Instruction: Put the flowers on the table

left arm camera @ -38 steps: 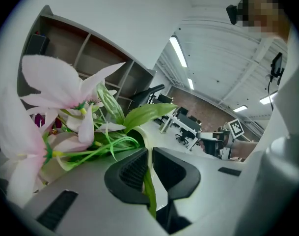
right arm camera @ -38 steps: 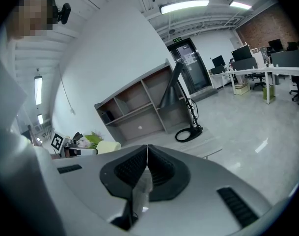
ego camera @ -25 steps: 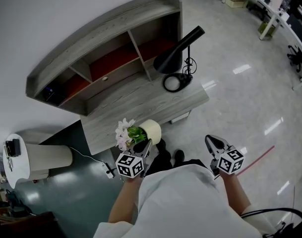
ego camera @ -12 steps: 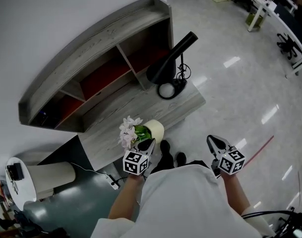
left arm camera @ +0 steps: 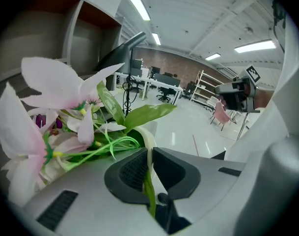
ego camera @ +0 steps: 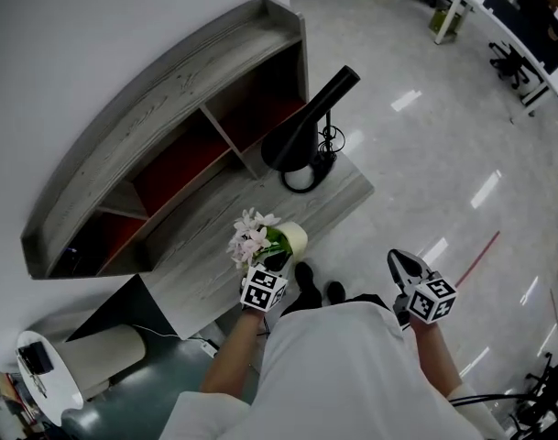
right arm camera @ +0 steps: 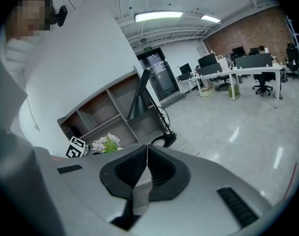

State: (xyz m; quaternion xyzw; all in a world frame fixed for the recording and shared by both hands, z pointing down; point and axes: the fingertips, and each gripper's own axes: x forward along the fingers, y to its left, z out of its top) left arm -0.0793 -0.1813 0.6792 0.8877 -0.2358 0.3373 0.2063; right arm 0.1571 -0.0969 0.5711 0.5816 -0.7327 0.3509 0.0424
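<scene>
Pink and white flowers with green leaves stand in a cream pot. My left gripper is shut on the pot's rim and holds it over the front edge of the grey wooden table. In the left gripper view the rim sits pinched between the dark pads, with the flowers at the left. My right gripper hangs shut and empty over the floor at the right. From the right gripper view the flowers show beside the left gripper's marker cube.
A black desk lamp with a coiled cable stands on the table's right end. A shelf unit with red-backed compartments rises behind the table top. A round white stand is at lower left. Office desks and chairs stand far right.
The left gripper has carried the potted flowers forward, from short of the table edge to above it. The right gripper has kept its place beside the body.
</scene>
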